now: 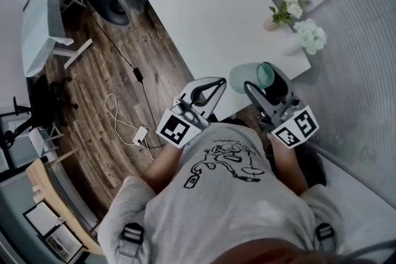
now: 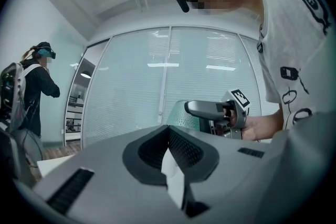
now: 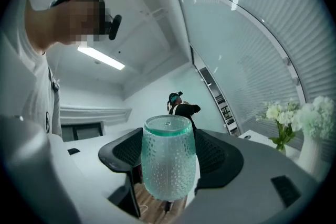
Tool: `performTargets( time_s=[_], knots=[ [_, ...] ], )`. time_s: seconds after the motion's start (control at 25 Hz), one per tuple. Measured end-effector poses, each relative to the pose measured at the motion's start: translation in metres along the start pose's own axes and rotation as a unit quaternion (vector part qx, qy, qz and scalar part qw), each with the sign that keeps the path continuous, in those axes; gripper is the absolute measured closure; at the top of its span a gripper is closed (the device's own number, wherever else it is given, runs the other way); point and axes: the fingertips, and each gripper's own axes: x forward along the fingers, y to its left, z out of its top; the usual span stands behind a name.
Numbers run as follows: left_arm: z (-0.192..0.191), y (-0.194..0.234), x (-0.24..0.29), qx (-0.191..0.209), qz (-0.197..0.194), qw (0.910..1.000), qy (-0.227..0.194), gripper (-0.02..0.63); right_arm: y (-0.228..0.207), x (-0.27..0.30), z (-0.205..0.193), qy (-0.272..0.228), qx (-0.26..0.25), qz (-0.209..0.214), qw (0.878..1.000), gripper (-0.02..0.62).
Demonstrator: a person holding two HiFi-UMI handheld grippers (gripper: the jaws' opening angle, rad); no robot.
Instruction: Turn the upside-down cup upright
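Note:
A teal dimpled glass cup [image 1: 246, 76] hangs in the air over the near edge of the white table [image 1: 210, 9], lying roughly on its side in the head view. My right gripper [image 1: 255, 82] is shut on it. In the right gripper view the cup [image 3: 168, 160] fills the gap between the two dark pads, one flat end facing up. My left gripper [image 1: 216, 83] sits just left of the cup, shut, with nothing held. The left gripper view shows those jaws [image 2: 170, 152] pressed together, with the right gripper and cup [image 2: 181, 115] beyond them.
Two vases of white flowers [image 1: 288, 6] [image 1: 312, 34] stand at the table's right edge, also seen as flowers [image 3: 278, 118] in the right gripper view. Cables and a power strip [image 1: 139, 133] lie on the wooden floor at left. Another person [image 2: 31, 86] stands far off.

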Motion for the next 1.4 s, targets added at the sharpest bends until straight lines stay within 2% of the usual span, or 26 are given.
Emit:
performTargets(
  time_s=[0.24,0.4,0.52,0.68,0.92,1.0,1.08,1.24,1.4],
  knots=[
    [0.003,0.0,0.004,0.0,0.001,1.0,-0.002,0.603,-0.02,-0.002,0.003,-0.046,0.11,-0.017,0.993,0.265],
    [0.002,0.0,0.007,0.001,0.0,1.0,-0.001,0.603,-0.035,-0.004,0.003,-0.073,0.179,-0.031,0.981,0.265],
    [0.002,-0.001,0.007,0.0,-0.002,1.0,0.001,0.603,-0.047,-0.006,0.002,-0.094,0.242,-0.033,0.965,0.265],
    [0.003,-0.005,0.009,0.001,-0.009,1.0,-0.002,0.603,-0.06,-0.01,-0.006,-0.121,0.331,-0.031,0.935,0.265],
    [0.005,-0.007,0.007,0.005,-0.019,0.9998,-0.002,0.601,-0.066,-0.012,-0.013,-0.151,0.419,-0.034,0.895,0.265],
    [0.005,-0.009,0.008,0.007,-0.025,0.9997,-0.002,0.601,-0.067,-0.012,-0.013,-0.159,0.438,-0.032,0.884,0.265],
    [0.002,-0.012,0.011,0.006,-0.033,0.9994,0.005,0.599,-0.069,-0.012,-0.012,-0.164,0.447,-0.029,0.879,0.265],
    [-0.004,-0.02,0.017,0.007,-0.059,0.9978,0.028,0.518,-0.07,-0.012,-0.014,-0.166,0.451,-0.033,0.877,0.265],
    [-0.004,-0.032,0.021,0.009,-0.087,0.9956,0.031,0.495,-0.068,-0.01,-0.017,-0.165,0.453,-0.032,0.876,0.265]
  ],
)
